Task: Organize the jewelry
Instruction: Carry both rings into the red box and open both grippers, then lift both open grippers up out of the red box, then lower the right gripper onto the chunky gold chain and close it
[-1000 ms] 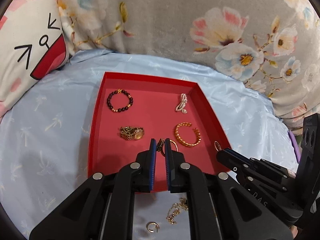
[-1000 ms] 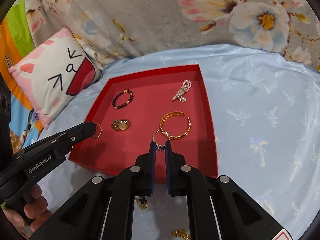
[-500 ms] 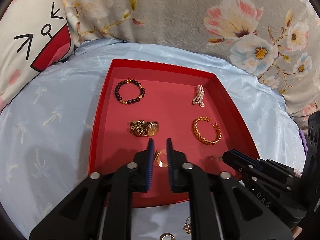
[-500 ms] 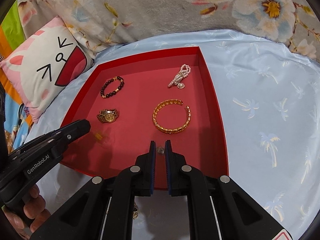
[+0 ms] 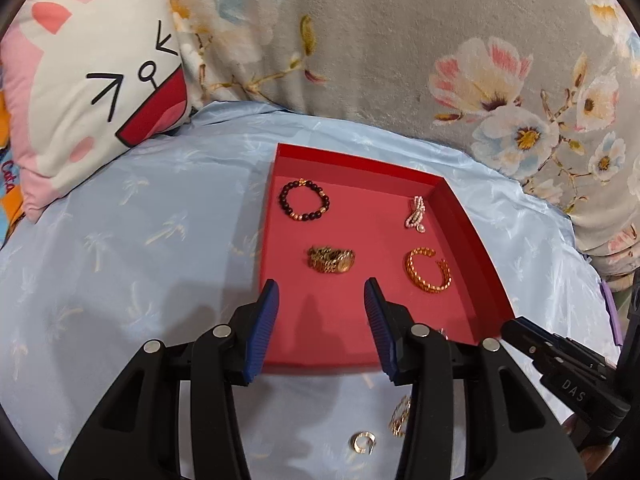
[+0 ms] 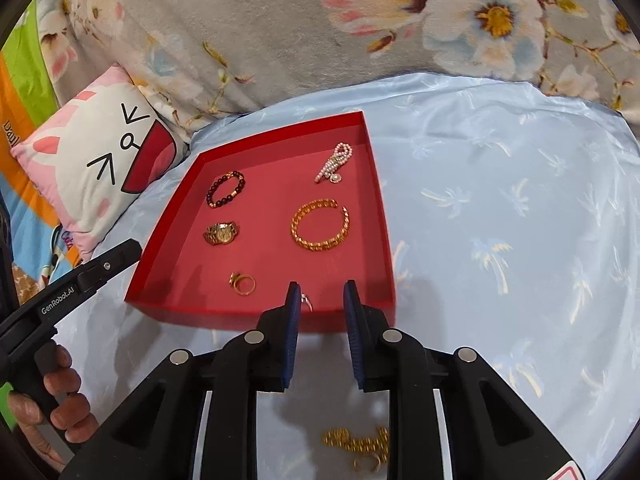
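A red tray (image 5: 484, 248) (image 6: 168, 236) lies on the blue sheet. It holds a dark bead bracelet (image 5: 304, 205) (image 6: 225, 194), a gold watch (image 5: 331, 259) (image 6: 221, 233), a gold chain bangle (image 5: 428, 275) (image 6: 320, 229) and a pearl piece (image 5: 416, 219) (image 6: 334, 161). In the right wrist view a gold ring (image 6: 242, 283) and a small silver ring (image 6: 306, 301) lie near the tray's front. My left gripper (image 5: 322, 320) is open and empty above the tray's front edge. My right gripper (image 6: 320, 320) is open and empty there too.
A gold chain (image 6: 356, 442) (image 5: 400, 416) and a gold ring (image 5: 363, 442) (image 6: 368, 462) lie on the blue sheet (image 5: 120, 240) in front of the tray. A cat-face pillow (image 5: 96, 80) and a floral grey blanket (image 5: 360, 40) lie behind.
Both grippers opened and let go of their rings, which now lie in the tray's front part. Both grippers pulled back toward the tray's front edge.
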